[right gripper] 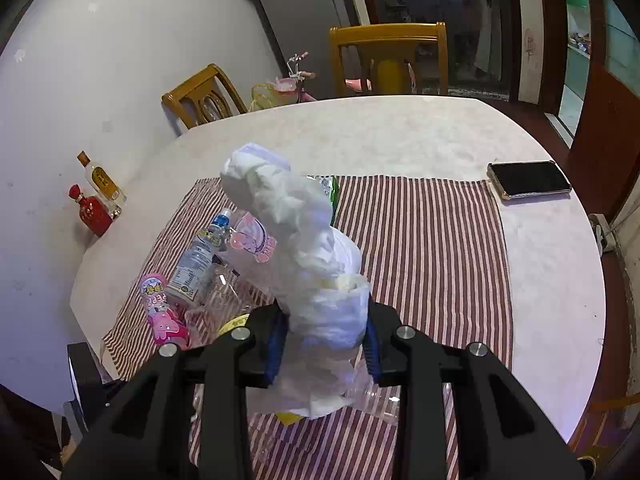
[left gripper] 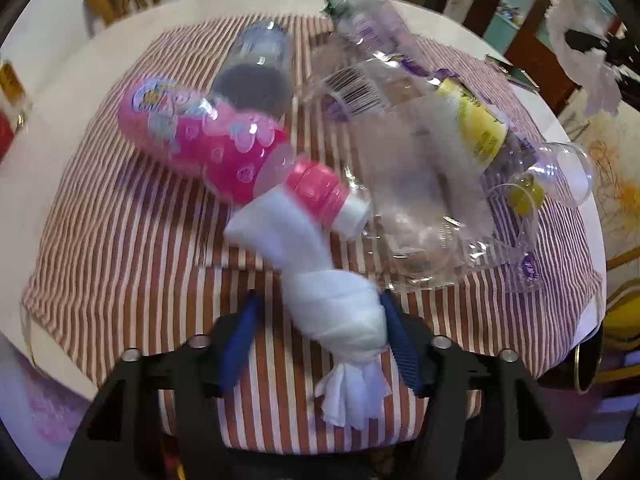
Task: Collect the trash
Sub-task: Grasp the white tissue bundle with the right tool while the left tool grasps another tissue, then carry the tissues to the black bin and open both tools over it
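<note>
On the red-and-white striped cloth [left gripper: 120,264] covering part of a pale round table [right gripper: 400,132]: mixed trash, listed as seen.

Twisted white tissue [left gripper: 332,300], one: rolled tight into a rope, frayed at the near end, lying on the cloth between the blue pads of the left gripper [left gripper: 320,320]. Its far end touches the cap of the pink bottle. The right pad touches the twist; the left pad stands clear of it, so the claw is apart.

Pink bottle [left gripper: 208,140], one: cartoon label, pink cap, lying on its side.

Clear bottle with dark contents [left gripper: 256,76], one: lying just behind the pink bottle.

Crumpled clear plastic packaging [left gripper: 420,184]: a heap printed with a barcode and purple marks; the count of pieces cannot be told.

Yellow-labelled bottle [left gripper: 476,120], one: lying within the heap.

Clear plastic cup [left gripper: 568,172], one: on its side at the heap's right edge.

Crumpled white tissue wad [right gripper: 304,248], one: bulky, standing up out of the right gripper [right gripper: 324,344], whose blue pads are clamped on its lower part, above the cloth.

Phone [right gripper: 528,180], one: face up at the cloth's far right corner.

Glass bottles near the table's left edge, two: amber bottle [right gripper: 102,180] and red bottle [right gripper: 92,210], touching.

Wooden chairs [right gripper: 388,60] beyond the table, two.
</note>
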Tool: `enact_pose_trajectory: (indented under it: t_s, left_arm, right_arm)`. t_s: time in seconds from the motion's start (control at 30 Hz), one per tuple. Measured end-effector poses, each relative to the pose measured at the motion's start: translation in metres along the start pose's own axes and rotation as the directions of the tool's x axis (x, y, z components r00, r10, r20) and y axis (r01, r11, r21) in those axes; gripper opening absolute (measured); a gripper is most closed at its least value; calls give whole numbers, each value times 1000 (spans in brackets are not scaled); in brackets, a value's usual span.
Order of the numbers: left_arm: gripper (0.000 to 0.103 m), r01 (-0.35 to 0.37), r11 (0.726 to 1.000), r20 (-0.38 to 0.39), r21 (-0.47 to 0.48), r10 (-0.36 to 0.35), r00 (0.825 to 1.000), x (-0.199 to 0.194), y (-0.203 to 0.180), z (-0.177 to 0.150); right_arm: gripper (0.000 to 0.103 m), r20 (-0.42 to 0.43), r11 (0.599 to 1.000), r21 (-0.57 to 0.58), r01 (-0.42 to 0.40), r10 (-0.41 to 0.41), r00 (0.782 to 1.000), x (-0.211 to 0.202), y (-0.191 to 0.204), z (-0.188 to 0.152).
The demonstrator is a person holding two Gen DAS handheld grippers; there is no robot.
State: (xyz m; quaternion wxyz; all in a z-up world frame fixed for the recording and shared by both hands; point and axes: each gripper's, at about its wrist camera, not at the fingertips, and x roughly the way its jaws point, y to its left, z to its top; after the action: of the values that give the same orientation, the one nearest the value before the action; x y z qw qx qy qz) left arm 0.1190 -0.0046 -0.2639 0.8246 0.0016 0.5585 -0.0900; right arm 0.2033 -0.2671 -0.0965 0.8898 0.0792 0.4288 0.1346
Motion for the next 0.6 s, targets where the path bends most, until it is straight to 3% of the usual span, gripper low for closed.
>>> enact_pose_trajectory:
  t_s: [0.03, 0.13, 0.4, 0.6]
  left_arm:
    - [38, 8, 1000, 0, -1, -8, 1000, -1, 0, 0]
    - [28, 0, 1000, 25, -17, 1, 1000, -11, 4, 1]
    - [28, -52, 997, 175, -53, 60, 983, -72, 20, 13]
    - [28, -14, 999, 268, 43, 2, 963, -100, -7, 37]
  right_arm:
    - [33, 4, 1000, 1, 0, 0, 1000, -2, 0, -1]
    - [33, 13, 1000, 2, 0, 0, 1000, -8, 0, -2]
    - [33, 23, 1000, 7, -12, 12, 1000, -14, 2, -8]
    - [32, 45, 999, 28, -27, 26, 999, -23, 2, -17]
